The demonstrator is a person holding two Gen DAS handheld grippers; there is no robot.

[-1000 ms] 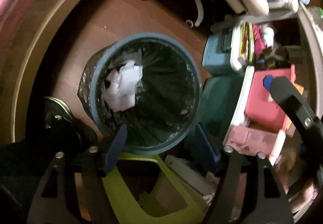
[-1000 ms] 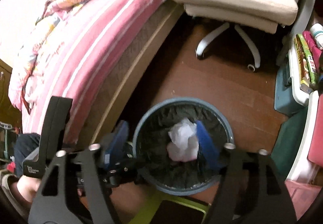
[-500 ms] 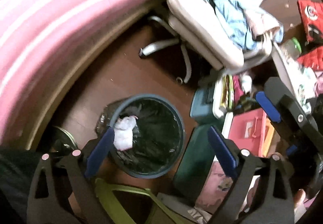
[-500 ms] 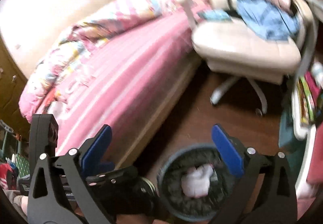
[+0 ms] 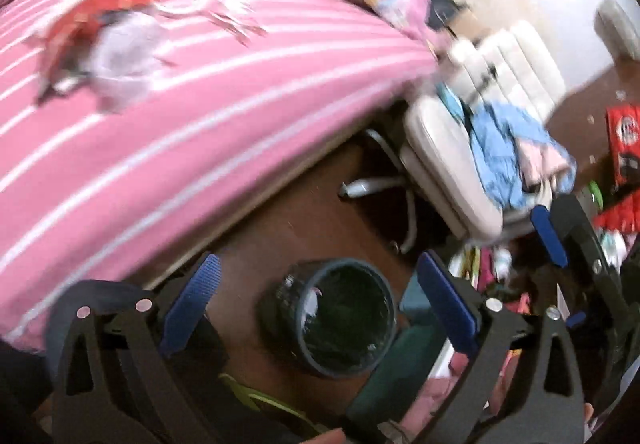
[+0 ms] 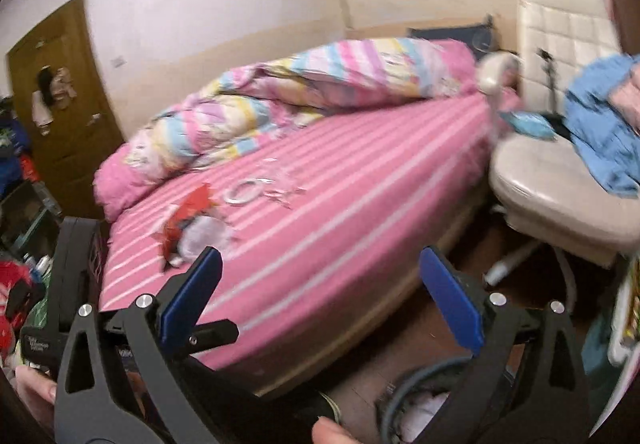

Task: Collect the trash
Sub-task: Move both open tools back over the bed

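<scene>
A grey-blue trash bin (image 5: 340,318) lined with a black bag stands on the wooden floor beside the bed; white crumpled paper (image 5: 310,302) lies inside. In the right wrist view its rim (image 6: 416,384) shows at the bottom. On the pink striped sheet lie a red wrapper (image 6: 188,216), a clear crumpled plastic piece (image 6: 206,238) and a white ring (image 6: 242,192); the wrapper (image 5: 88,20) and plastic (image 5: 124,52) also show in the left wrist view. My left gripper (image 5: 320,308) is open and empty above the bin. My right gripper (image 6: 320,300) is open and empty, facing the bed.
A cream office chair (image 6: 560,148) with blue clothes (image 6: 600,124) stands right of the bed. A rolled striped quilt (image 6: 304,96) lies at the bed's far side. Boxes and clutter (image 5: 520,284) crowd the floor right of the bin. A brown door (image 6: 60,100) is far left.
Both grippers have risen and tilted up from the bin toward the bed. The bin has dropped low in both views, and the bed's top with the trash on it has come into sight.
</scene>
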